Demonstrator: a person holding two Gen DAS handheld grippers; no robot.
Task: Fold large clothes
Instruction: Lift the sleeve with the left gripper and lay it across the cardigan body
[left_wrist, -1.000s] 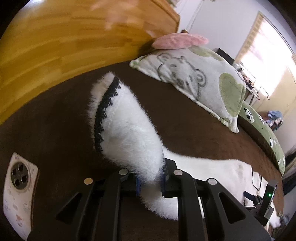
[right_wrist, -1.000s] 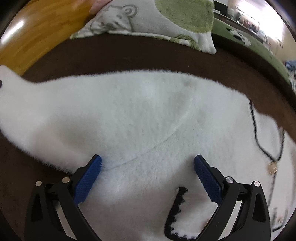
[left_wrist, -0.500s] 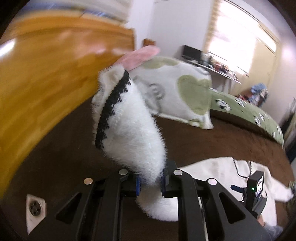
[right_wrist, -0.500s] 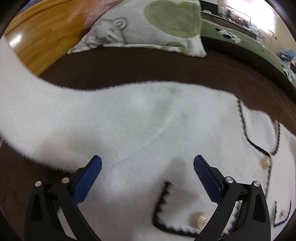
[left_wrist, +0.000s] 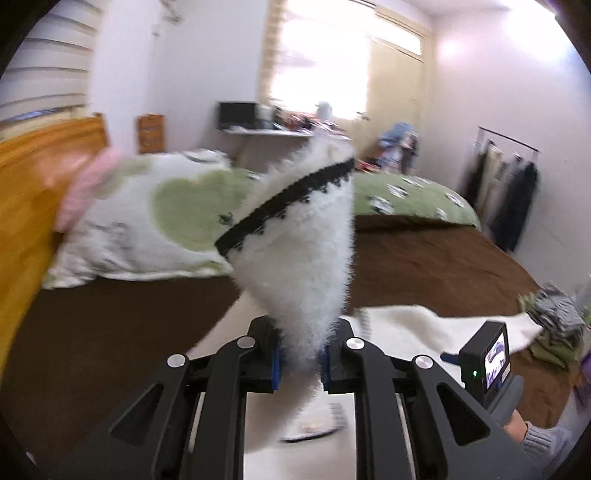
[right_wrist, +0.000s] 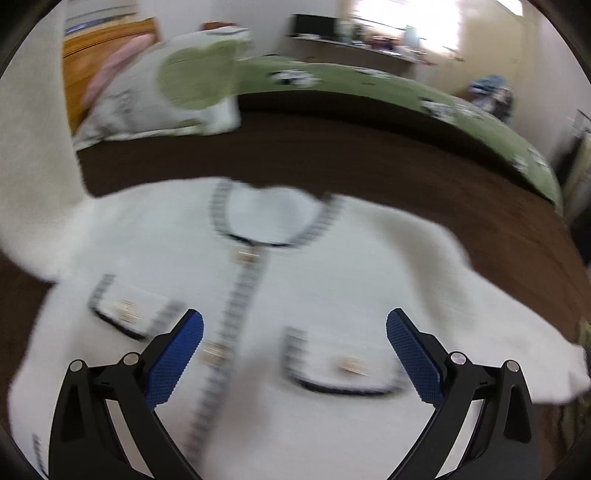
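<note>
A fluffy white cardigan (right_wrist: 295, 280) with black trim and gold buttons lies face up on the brown bed cover (right_wrist: 369, 158). My left gripper (left_wrist: 300, 360) is shut on its left sleeve (left_wrist: 295, 251), which stands up with the black-trimmed cuff on top. The lifted sleeve shows at the left edge of the right wrist view (right_wrist: 37, 147). My right gripper (right_wrist: 294, 328) is open and empty above the cardigan's front, between its two pockets. It also shows at the right of the left wrist view (left_wrist: 487, 358).
A white and green pillow (left_wrist: 147, 221) and a pink one (left_wrist: 85, 184) lie by the wooden headboard (left_wrist: 26, 177). A green quilt (right_wrist: 406, 92) runs along the far side. A crumpled garment (left_wrist: 554, 325) lies at the bed's right edge.
My left gripper has lifted the sleeve off the bed and swung right. My right gripper has pulled back and moved right, from the sleeve and shoulder to over the buttoned front.
</note>
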